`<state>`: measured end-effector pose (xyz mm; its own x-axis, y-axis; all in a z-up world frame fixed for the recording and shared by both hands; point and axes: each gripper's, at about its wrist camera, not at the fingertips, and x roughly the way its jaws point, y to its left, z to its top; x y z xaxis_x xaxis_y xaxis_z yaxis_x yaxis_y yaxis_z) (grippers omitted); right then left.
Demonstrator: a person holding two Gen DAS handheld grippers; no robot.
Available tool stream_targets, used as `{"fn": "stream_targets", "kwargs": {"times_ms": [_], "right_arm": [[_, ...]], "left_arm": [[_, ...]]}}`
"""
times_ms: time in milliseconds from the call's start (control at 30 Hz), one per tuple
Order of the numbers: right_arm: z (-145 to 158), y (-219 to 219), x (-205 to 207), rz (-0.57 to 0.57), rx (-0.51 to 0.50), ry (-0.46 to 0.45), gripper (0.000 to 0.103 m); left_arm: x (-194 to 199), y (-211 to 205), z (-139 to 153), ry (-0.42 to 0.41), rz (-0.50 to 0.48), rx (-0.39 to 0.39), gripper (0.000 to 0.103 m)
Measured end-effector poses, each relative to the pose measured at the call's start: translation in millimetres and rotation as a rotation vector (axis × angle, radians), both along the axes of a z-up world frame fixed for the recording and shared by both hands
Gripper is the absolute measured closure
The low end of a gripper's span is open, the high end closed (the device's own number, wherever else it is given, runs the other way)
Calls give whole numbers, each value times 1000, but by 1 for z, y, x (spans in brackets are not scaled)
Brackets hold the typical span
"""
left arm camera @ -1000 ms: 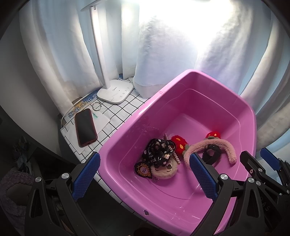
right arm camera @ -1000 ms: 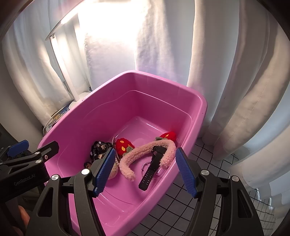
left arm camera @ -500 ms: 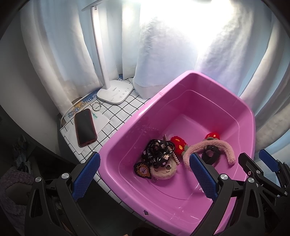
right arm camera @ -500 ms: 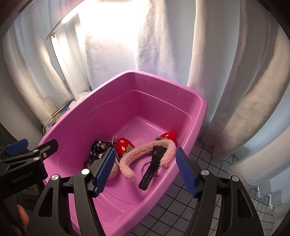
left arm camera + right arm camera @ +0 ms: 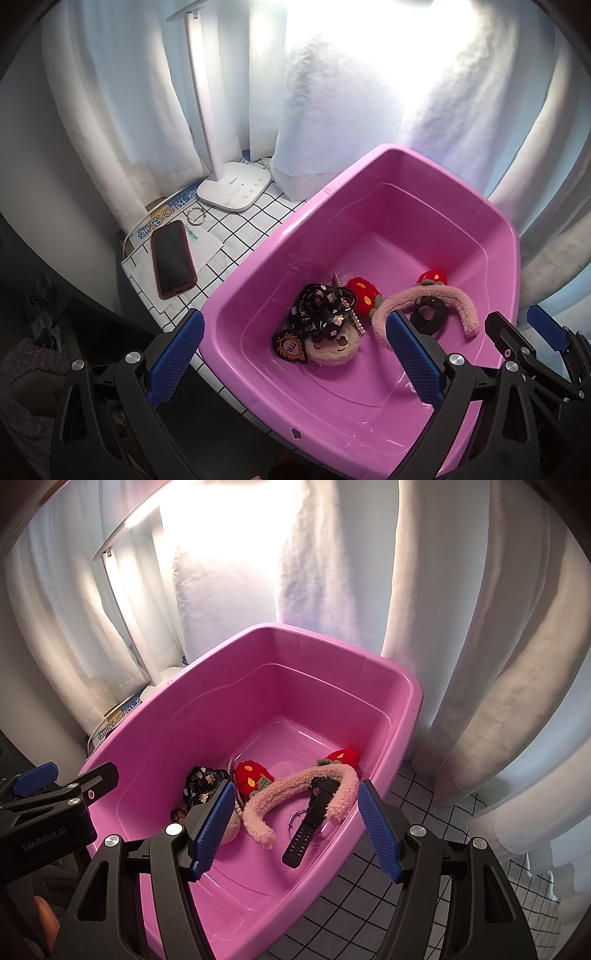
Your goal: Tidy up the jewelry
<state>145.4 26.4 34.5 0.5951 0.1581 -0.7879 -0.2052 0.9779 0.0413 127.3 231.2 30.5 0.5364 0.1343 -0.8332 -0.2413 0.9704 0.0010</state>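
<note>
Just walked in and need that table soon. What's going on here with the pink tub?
A person holds a tool in each hand, left tool and right tool, both open and empty above the pink tub. Inside lie a fuzzy pink headband, a black watch, a black lanyard and a plush keychain. Nothing is gripped.

The left gripper [image 5: 293, 356] hangs with its jaws spread wide and nothing between them, its blue-padded fingers [image 5: 176, 356] pointing forward and downward. The right gripper [image 5: 295, 829] is likewise spread wide and holds nothing, its blue pads [image 5: 378, 832] angled outward. The two sit side by side, near each other, each showing at the edge of the other's view.
</note>
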Motion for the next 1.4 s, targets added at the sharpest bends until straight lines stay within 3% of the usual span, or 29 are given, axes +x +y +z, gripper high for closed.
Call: {"fn": "stream_targets", "kwargs": {"times_ms": [1400], "right_arm": [[-3, -5, 2, 6, -3, 3, 37]], "left_arm": [[2, -1, -7, 28, 11, -3, 6]]}}
